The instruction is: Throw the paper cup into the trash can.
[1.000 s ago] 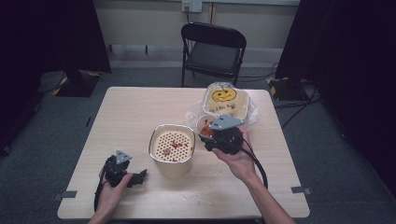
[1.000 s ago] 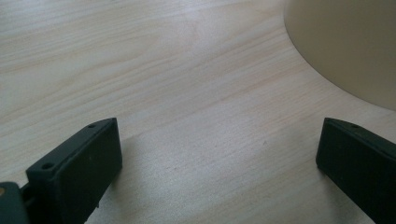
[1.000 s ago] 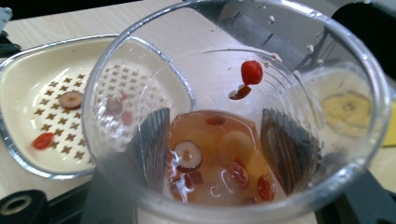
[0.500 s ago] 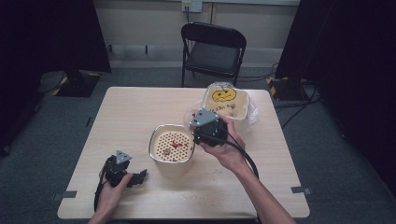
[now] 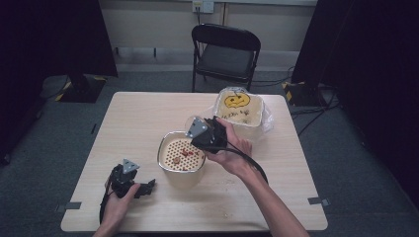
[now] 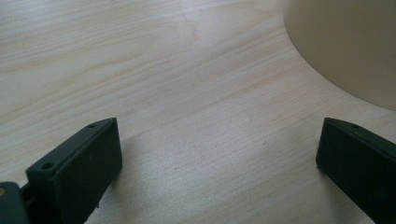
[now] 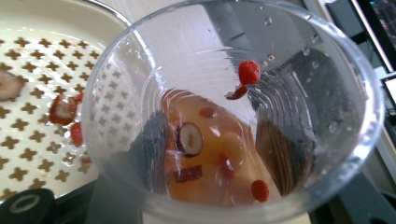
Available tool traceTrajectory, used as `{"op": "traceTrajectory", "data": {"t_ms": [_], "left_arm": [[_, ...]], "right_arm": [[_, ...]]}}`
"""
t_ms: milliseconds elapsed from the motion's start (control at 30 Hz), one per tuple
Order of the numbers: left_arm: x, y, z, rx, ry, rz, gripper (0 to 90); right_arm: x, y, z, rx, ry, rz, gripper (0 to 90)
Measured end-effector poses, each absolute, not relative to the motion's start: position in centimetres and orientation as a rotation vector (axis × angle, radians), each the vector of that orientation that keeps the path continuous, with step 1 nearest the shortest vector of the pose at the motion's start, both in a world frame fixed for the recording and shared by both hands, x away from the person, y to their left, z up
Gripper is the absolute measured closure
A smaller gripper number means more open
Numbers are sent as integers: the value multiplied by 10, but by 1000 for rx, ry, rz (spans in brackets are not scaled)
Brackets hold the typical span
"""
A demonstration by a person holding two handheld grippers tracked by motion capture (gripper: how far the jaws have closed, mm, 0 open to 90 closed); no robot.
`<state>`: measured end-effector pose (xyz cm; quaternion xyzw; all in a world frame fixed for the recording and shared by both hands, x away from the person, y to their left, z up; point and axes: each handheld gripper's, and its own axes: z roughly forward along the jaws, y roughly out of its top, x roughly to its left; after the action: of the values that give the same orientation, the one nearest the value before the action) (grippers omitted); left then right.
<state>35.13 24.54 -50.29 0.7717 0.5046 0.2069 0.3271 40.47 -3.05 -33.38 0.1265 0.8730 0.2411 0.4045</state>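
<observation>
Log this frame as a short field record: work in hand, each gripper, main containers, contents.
work: clear plastic cup held at the strainer pot
right gripper: jaws shut on the cup, having just been closing
left gripper: jaws open, nothing between them, low over the table
cup contents: amber liquid, red berries, a sliced piece
strainer: a few red bits on its perforated insert
behind: pumpkin-face tub
</observation>
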Motion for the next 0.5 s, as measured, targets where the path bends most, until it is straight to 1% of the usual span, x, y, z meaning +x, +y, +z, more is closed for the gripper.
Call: {"op": "traceTrajectory", "data": {"t_ms": [167,500], "left_arm": [[351,245,-503,2022,1322,542,0],[351,245,-503,2021,1322,542,0]], "right_arm": [[405,-24,-335,304,2215,569,475],[401,-8,-341,149,2133,324,485]]}}
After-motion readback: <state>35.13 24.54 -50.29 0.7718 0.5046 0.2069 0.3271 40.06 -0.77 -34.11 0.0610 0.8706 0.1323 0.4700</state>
